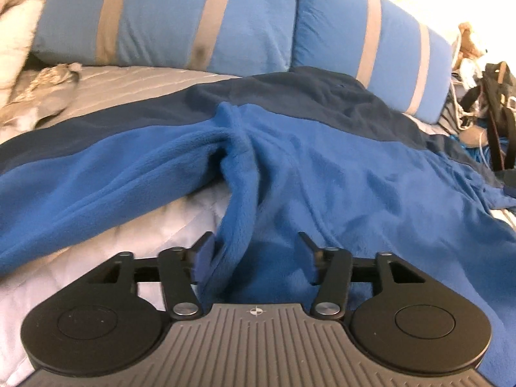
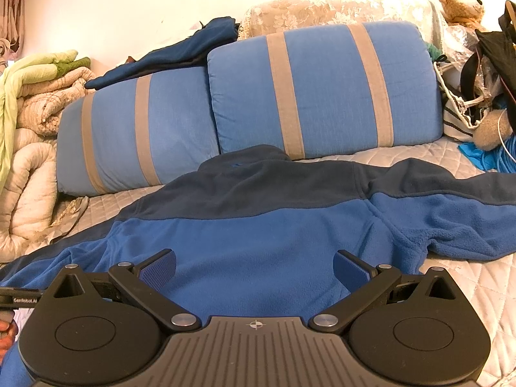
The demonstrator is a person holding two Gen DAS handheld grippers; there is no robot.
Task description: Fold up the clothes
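The fleece lay spread flat on the bed, in front of the cushions, not yet folded. The left gripper stood open around a raised ridge of the cloth, its pads not pressing it. The right gripper hung wide open over the hem, holding nothing. All folds seemed left to do.

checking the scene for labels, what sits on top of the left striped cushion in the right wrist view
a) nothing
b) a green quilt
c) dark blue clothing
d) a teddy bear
c: a dark blue garment lies draped over the top of the left striped cushion; the teddy bear is far right and the green quilt far left.
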